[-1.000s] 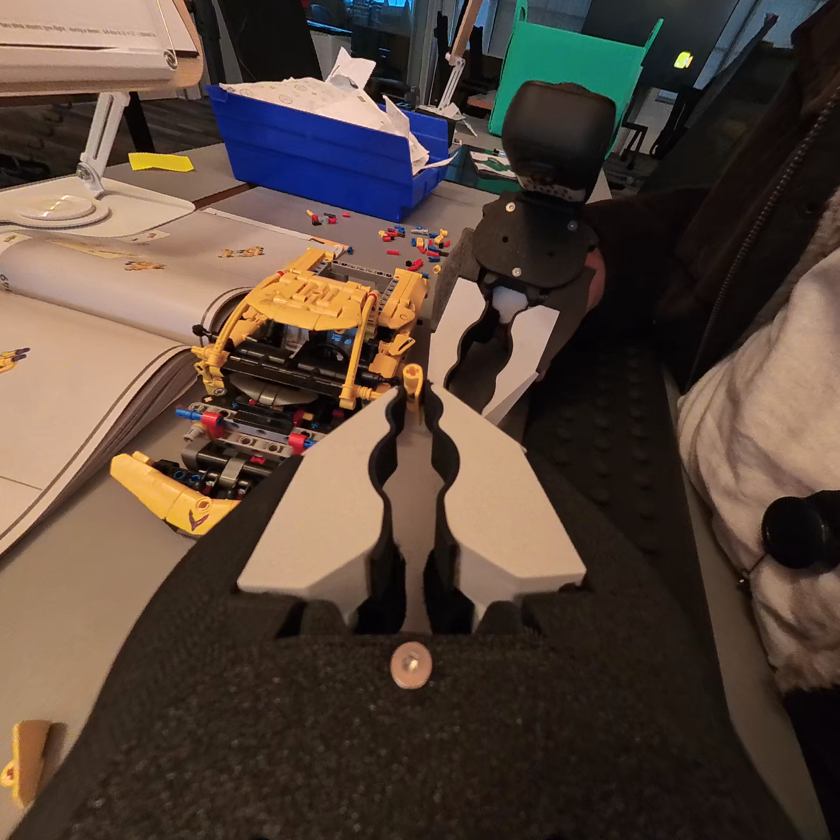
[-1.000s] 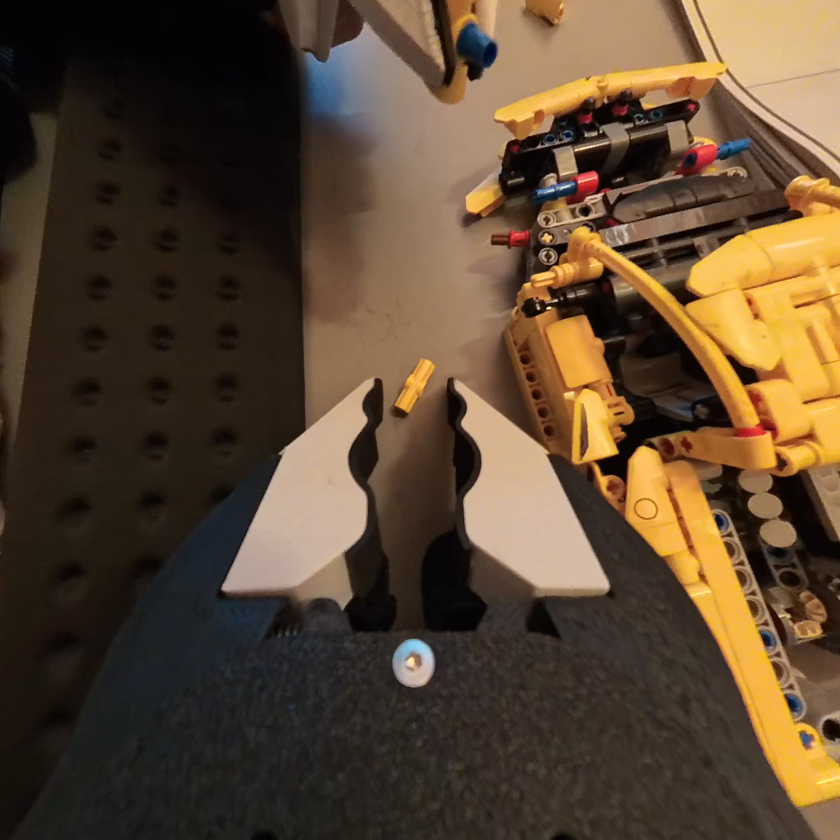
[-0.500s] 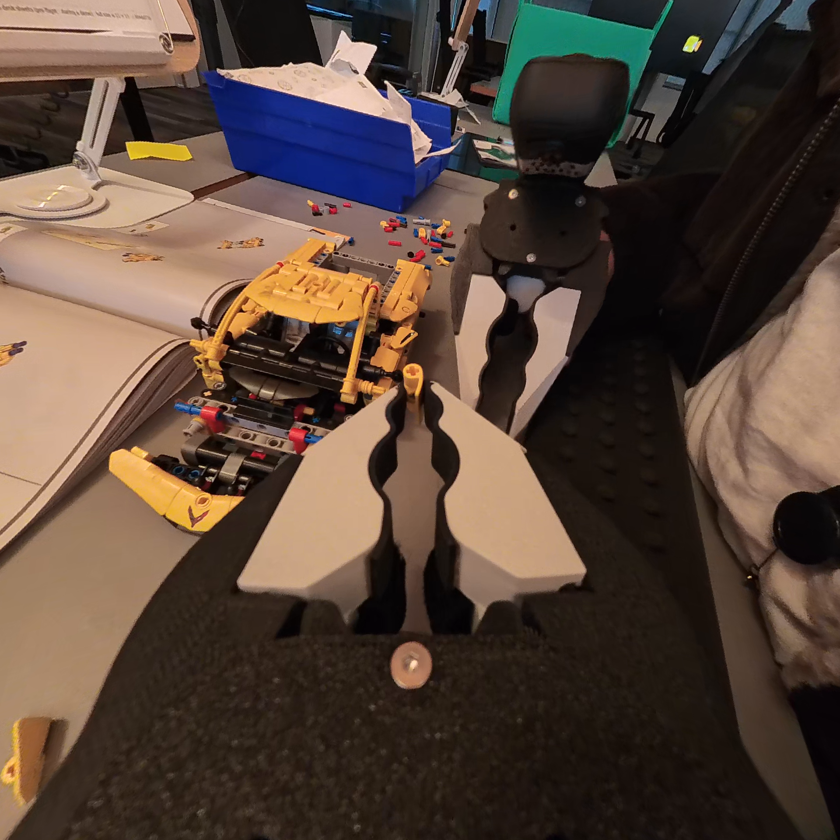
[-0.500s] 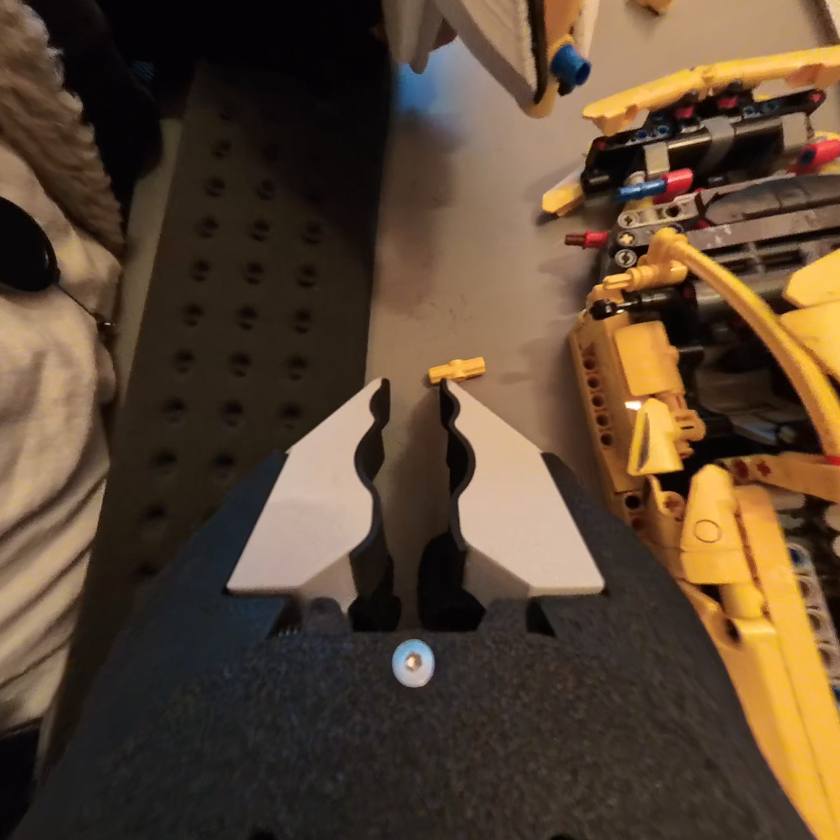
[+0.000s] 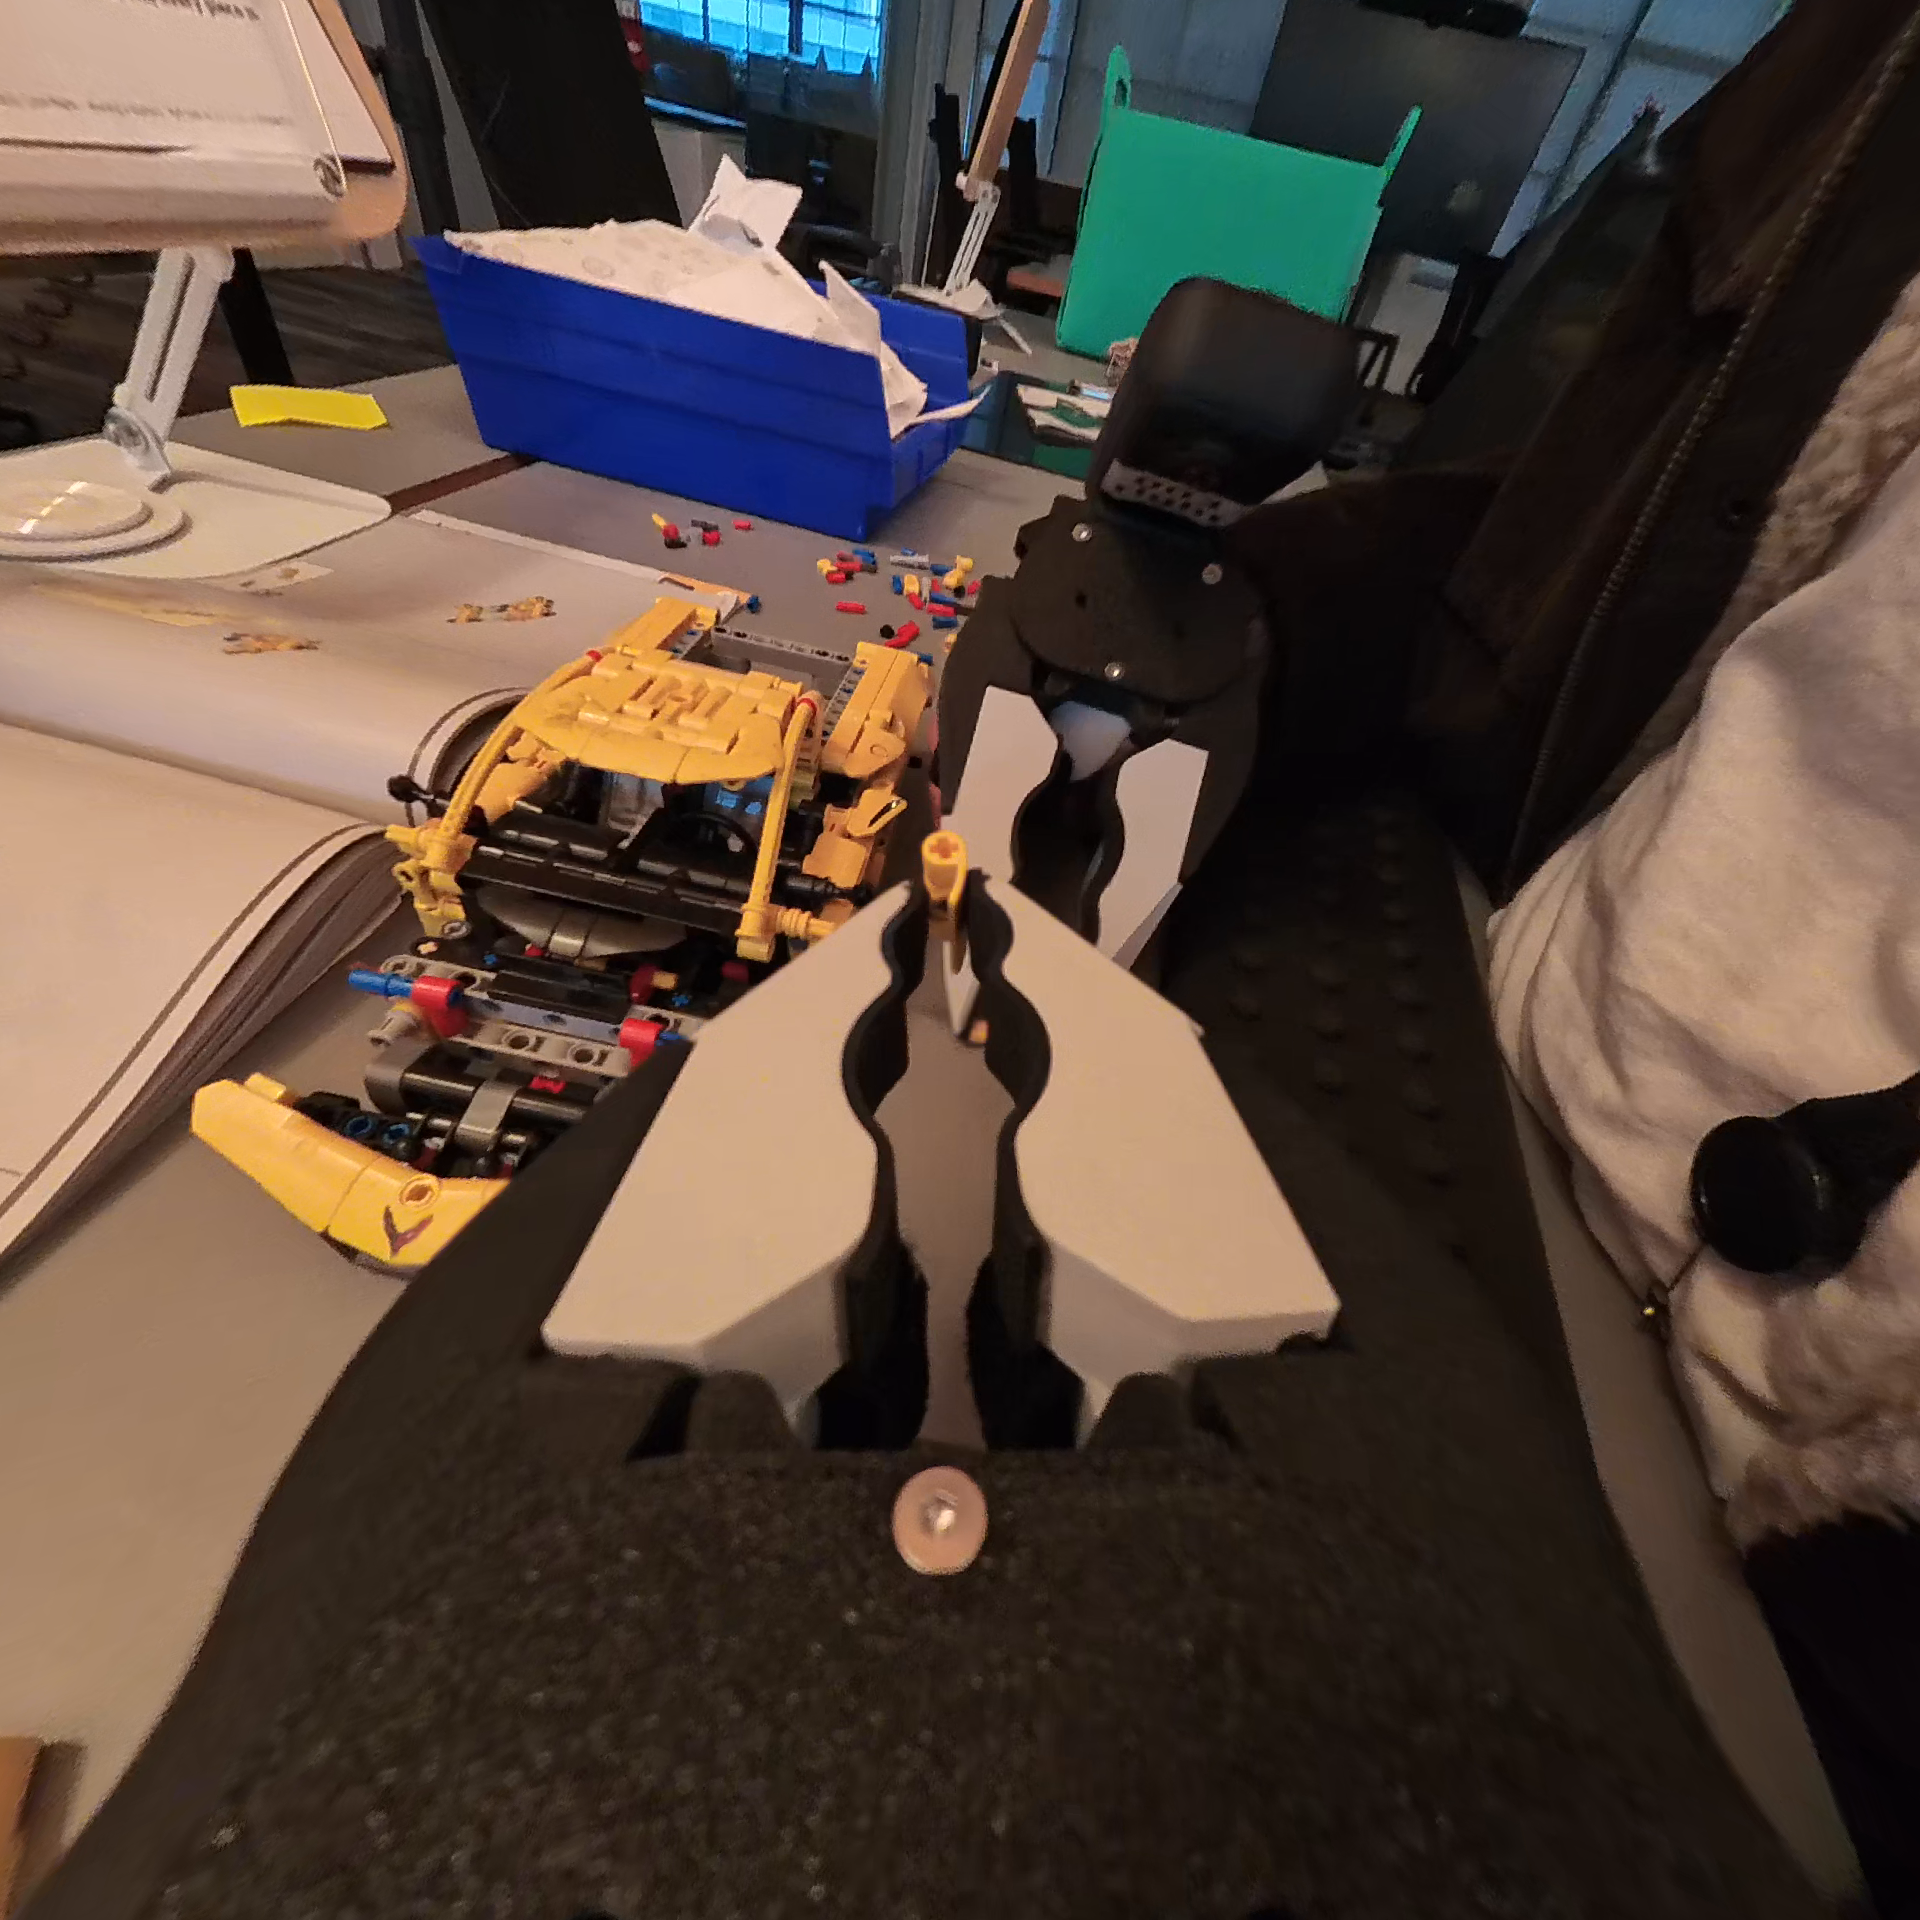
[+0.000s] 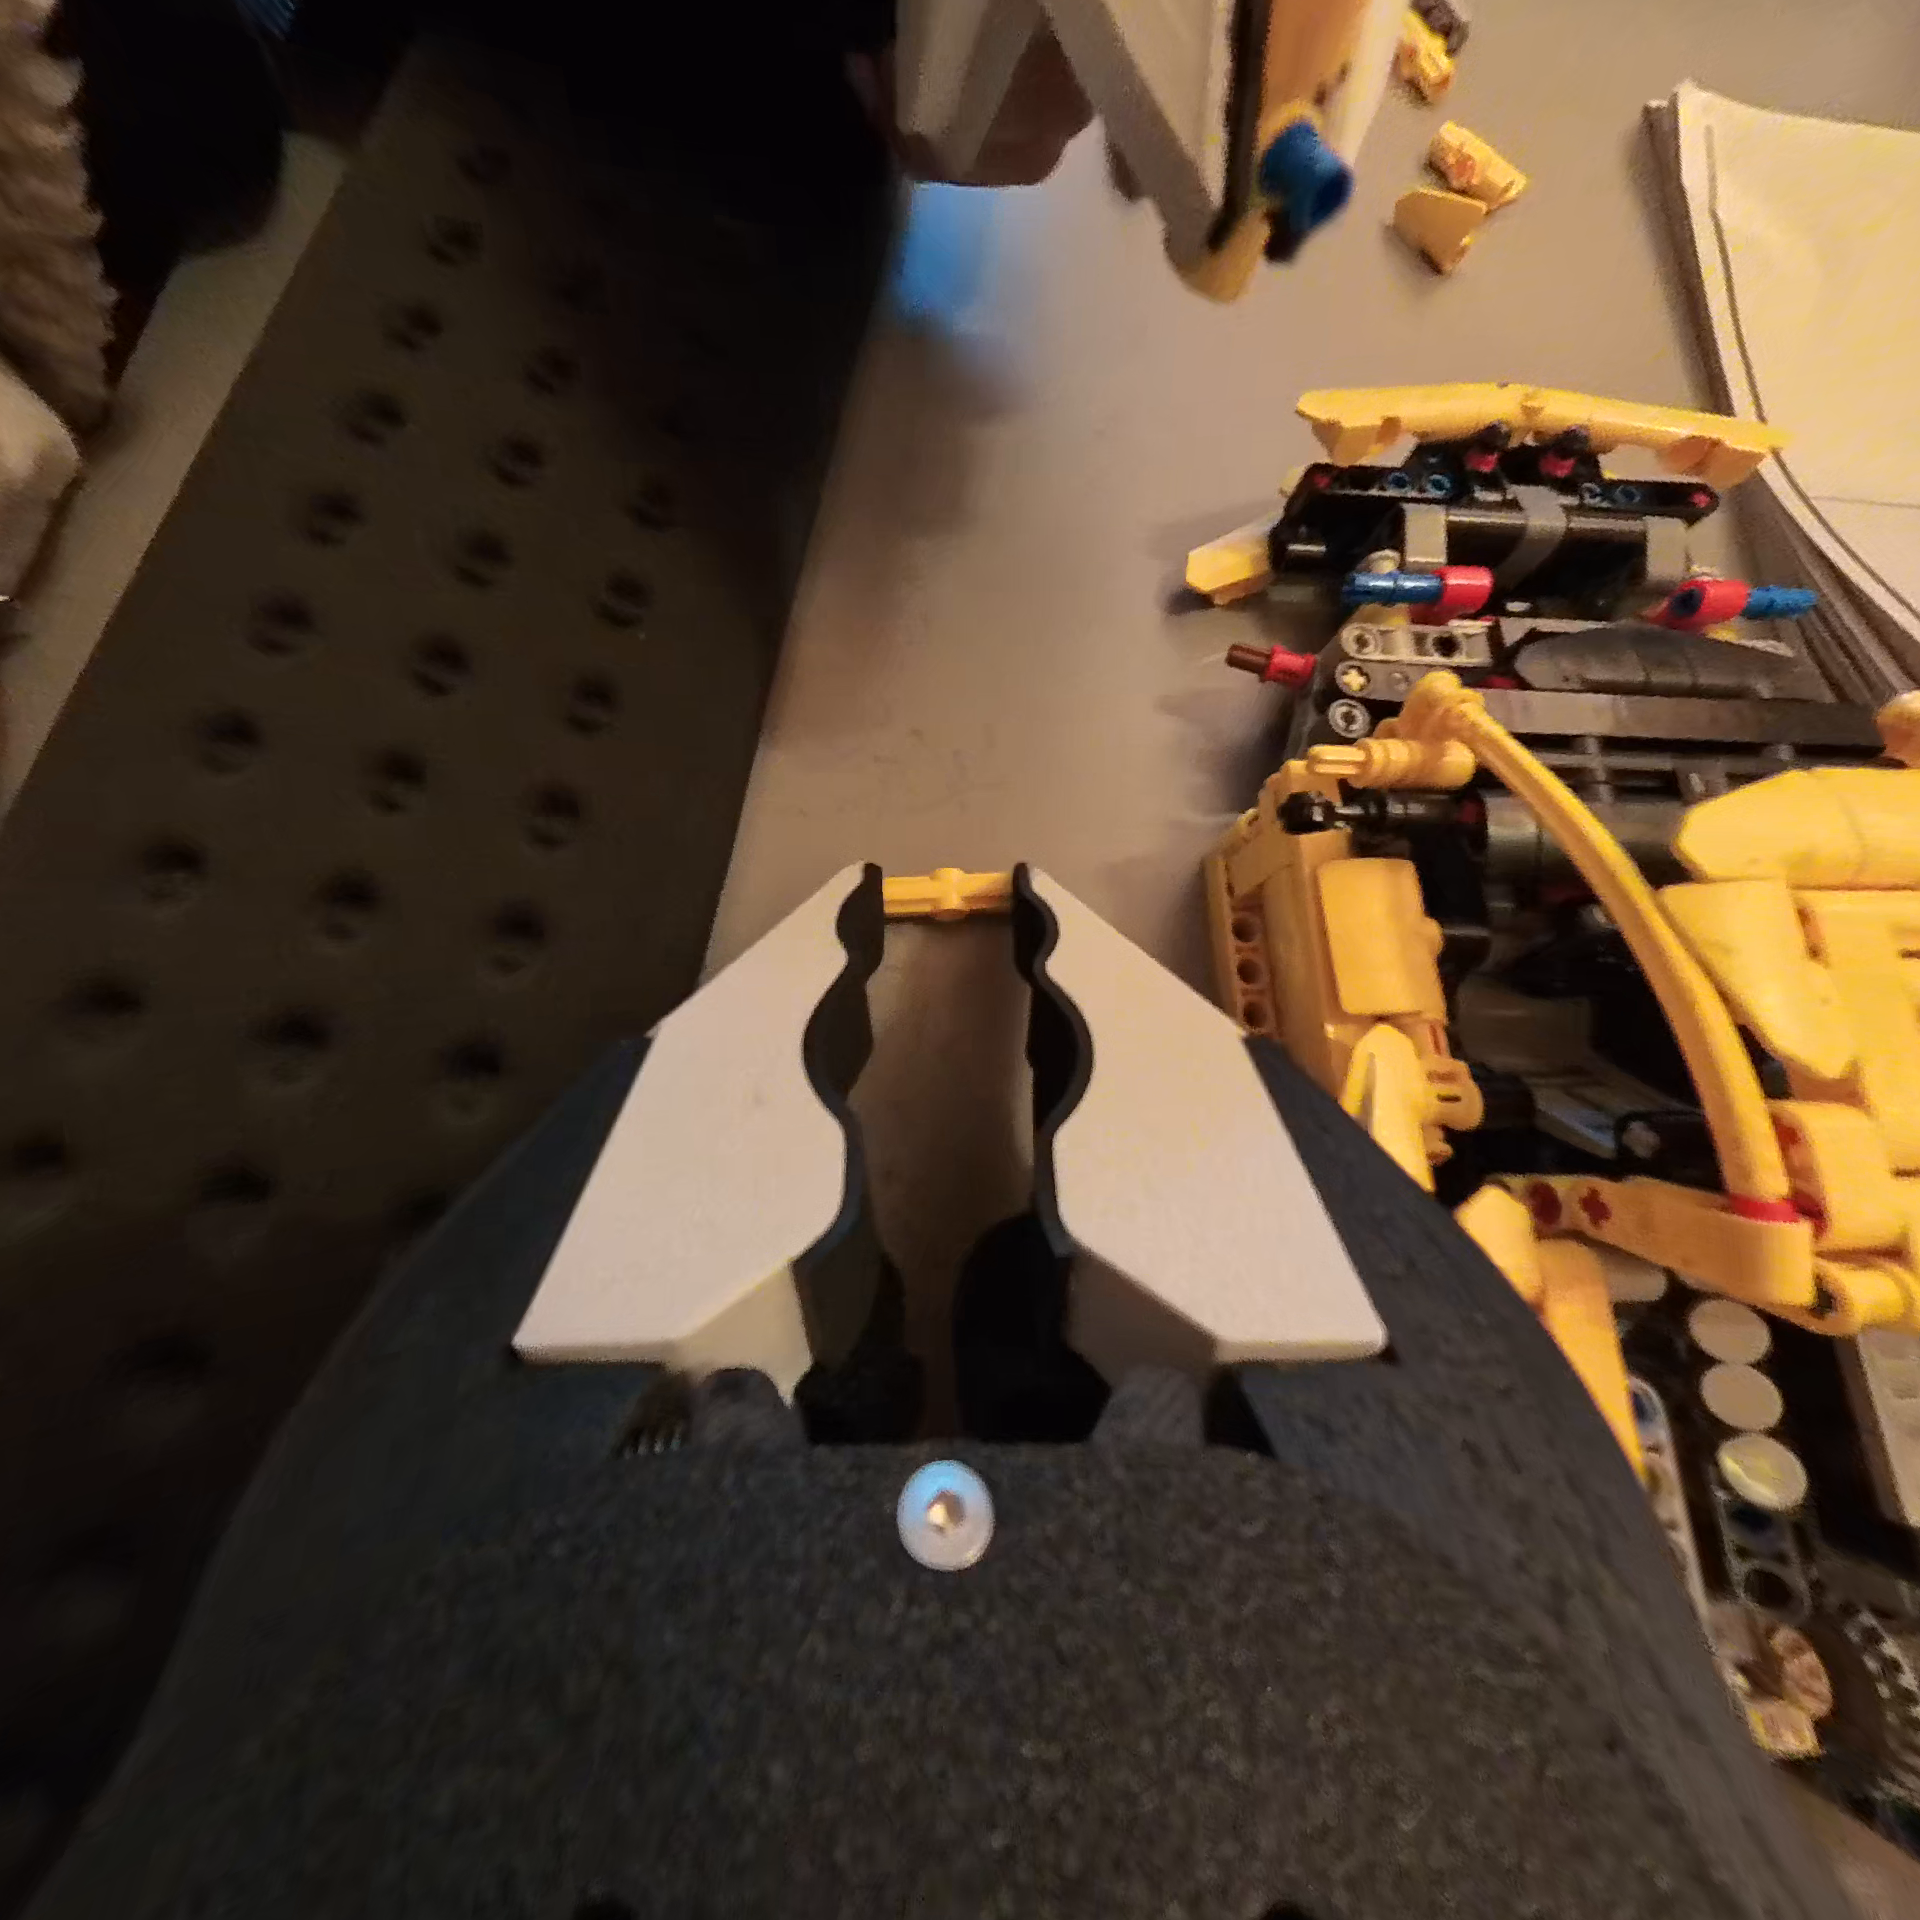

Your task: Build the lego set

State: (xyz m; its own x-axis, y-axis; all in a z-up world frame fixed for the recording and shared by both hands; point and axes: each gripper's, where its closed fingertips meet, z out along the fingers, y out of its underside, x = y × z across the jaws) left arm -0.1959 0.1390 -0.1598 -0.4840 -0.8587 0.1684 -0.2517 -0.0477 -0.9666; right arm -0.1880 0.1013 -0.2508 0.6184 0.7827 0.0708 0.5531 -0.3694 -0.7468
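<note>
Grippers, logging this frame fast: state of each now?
Left gripper: shut on yellow connector.
Right gripper: open, yellow pin between its tips.

No legible text. Faint blurred print lines on white tilted board [image 5: 156, 114], upper left; small dark emblem on loose curved yellow bumper piece [image 5: 343, 1174], unreadable.

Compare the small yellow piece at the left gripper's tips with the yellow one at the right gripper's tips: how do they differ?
The left gripper pinches its yellow connector upright, off the table, one end poking above the tips. The yellow pin lies crosswise on the grey table, spanning the gap between the tips of the right gripper, which is still open. Whether those tips touch it is unclear. Both are small yellow parts.
</note>
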